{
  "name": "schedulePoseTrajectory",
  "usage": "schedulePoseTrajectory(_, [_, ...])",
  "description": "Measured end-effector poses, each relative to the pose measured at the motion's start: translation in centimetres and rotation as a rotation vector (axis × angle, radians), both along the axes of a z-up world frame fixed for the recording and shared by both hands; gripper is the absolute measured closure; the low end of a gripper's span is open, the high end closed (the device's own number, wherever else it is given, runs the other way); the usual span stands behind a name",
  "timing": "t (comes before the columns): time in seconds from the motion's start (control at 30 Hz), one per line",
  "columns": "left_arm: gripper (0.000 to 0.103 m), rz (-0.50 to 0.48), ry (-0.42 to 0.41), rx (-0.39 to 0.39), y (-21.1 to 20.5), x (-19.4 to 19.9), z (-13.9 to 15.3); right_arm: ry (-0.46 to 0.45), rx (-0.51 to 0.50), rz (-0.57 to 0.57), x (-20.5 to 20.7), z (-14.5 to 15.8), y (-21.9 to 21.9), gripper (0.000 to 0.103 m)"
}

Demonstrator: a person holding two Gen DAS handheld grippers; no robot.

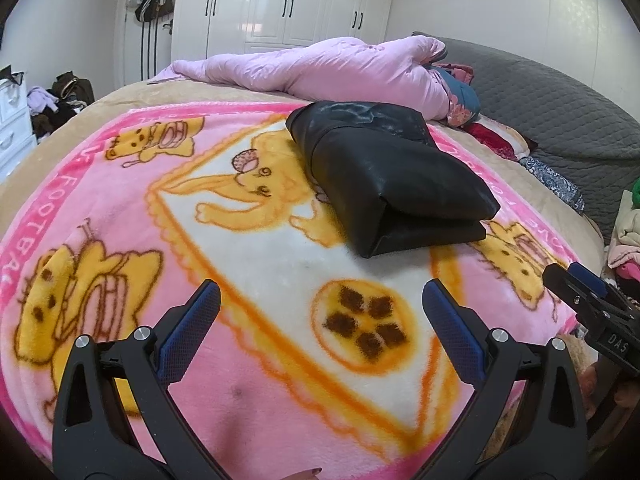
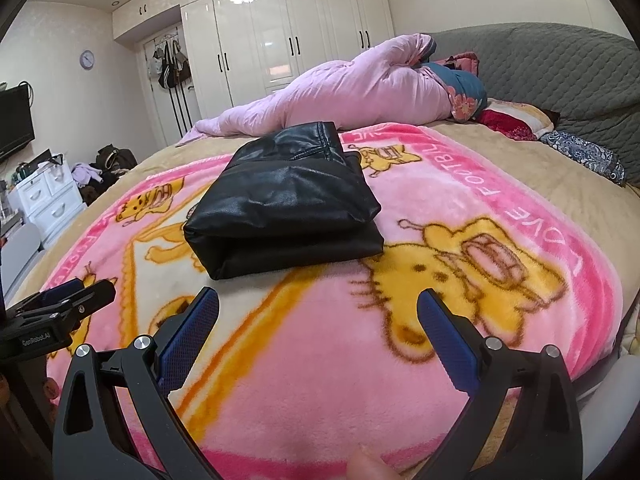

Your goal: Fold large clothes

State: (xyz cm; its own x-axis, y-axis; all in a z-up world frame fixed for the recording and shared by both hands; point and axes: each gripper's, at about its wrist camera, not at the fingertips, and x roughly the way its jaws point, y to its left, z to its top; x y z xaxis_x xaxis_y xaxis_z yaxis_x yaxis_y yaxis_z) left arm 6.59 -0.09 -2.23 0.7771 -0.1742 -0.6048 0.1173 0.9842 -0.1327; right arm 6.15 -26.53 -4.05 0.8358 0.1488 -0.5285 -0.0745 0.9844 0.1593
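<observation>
Folded black garment (image 2: 280, 204) mid-blanket (image 2: 500, 320)

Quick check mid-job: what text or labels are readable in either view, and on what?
"LOVE FOOTBALL": pink blanket border, some letters creased.
"GenRobot.AI": left gripper body, in the right wrist view.
"DAS": right gripper body, in the left wrist view.
Wall clock numerals: too small.

The pink blanket (image 1: 248, 380) is bare at the bottom of both views, so a gripper can slide there. The folded black garment (image 2: 286, 204) sits in the middle. Behind it, the pink quilt (image 2: 352, 92) blocks the upper part.
</observation>
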Motion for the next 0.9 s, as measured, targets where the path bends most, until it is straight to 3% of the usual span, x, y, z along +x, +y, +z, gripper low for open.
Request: schedulePoseTrajectory(0.9, [0.008, 0.013, -0.009, 0.003, 0.01, -0.22, 0.39, -0.002, -0.003, -0.001, -0.24, 0.22, 0.30, 0.004])
